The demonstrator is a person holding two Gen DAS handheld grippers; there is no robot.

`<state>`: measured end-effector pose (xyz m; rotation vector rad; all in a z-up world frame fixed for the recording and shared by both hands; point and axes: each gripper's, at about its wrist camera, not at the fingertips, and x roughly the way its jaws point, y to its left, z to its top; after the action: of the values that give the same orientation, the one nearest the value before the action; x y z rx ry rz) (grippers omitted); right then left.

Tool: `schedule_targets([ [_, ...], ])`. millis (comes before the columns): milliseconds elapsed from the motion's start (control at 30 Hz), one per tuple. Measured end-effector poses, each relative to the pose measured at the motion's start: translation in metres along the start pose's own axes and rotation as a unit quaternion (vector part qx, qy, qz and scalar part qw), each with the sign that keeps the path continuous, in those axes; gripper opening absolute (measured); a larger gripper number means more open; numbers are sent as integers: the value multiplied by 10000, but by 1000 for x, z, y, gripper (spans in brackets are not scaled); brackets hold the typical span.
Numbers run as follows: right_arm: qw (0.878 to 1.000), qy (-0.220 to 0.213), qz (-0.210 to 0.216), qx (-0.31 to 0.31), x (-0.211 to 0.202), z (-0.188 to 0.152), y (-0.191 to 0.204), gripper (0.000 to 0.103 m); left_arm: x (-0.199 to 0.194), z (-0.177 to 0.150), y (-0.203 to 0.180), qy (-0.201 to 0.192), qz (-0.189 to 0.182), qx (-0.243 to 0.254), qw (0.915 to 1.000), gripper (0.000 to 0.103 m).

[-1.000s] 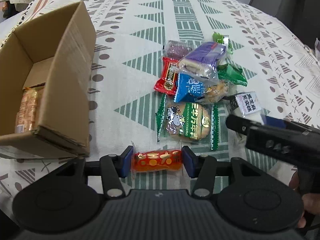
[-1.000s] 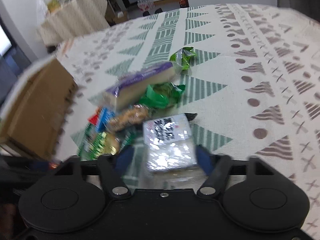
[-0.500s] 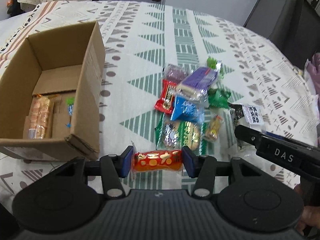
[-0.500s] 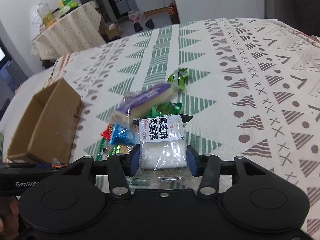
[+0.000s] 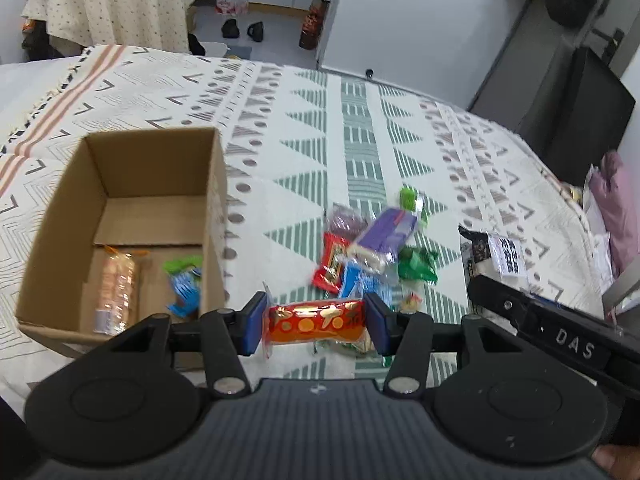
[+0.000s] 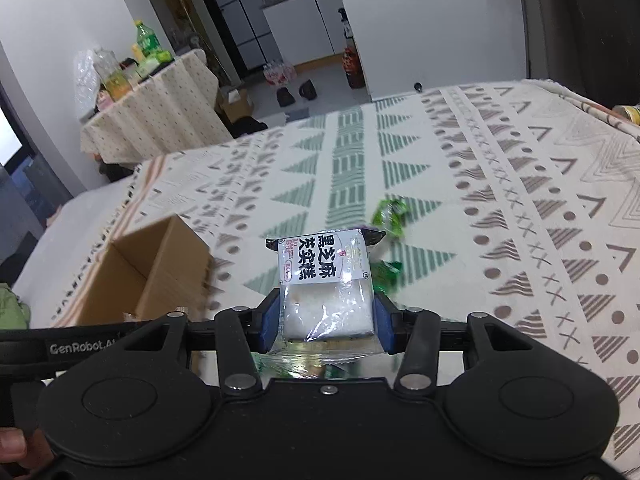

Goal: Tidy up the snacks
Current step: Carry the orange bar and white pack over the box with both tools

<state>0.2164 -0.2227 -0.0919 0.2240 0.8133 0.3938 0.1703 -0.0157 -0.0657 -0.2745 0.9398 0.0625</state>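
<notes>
Two grippers showing, each carrying one snack above the patterned tablecloth point(image 5: 280, 128). Left gripper point(image 5: 315, 326) clamping a red packet point(image 5: 316, 325) with gold and orange print between blue pads point(image 5: 256, 328), holding it crosswise in the air. Right gripper point(image 6: 325, 322) squeezing a clear-wrapped white cake point(image 6: 326, 280) with a black-lettered label, also lifted off the cloth.

One cardboard box point(image 5: 60, 256) sitting open at the left, holding two snacks: a roll of crackers point(image 5: 116, 284) lying along the near wall and a blue-and-green packet point(image 5: 183, 284) beside it, apart from each other.

Lying heaped on the cloth to the right of the box, roughly seven packets: one red point(image 5: 330, 264), one purple-and-white point(image 5: 386, 236) resting on top of the others, one blue point(image 5: 362, 284), two green point(image 5: 418, 264), one purplish clear one point(image 5: 344, 220), and more partly hidden behind the left gripper's fingers. Exact count blurred.

Standing beyond, a second table point(image 6: 160, 112) draped in spotted cloth, carrying bottles point(image 6: 146, 44).
</notes>
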Motion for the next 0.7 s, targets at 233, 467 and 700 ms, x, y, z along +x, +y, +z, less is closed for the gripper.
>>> schedule_targets([
  [233,9997,-122,157,-155,-2,10,26,46,-18,17,17,-265,76,-9,9996,51],
  [467,9992,-225,260,-227,0,15,53,46,-31,29,44,-412,118,-103,9990,51],
  [700,9987,-271,290,-334,8,16,81,46,-30,34,78,-442,190,-346,9982,51],
])
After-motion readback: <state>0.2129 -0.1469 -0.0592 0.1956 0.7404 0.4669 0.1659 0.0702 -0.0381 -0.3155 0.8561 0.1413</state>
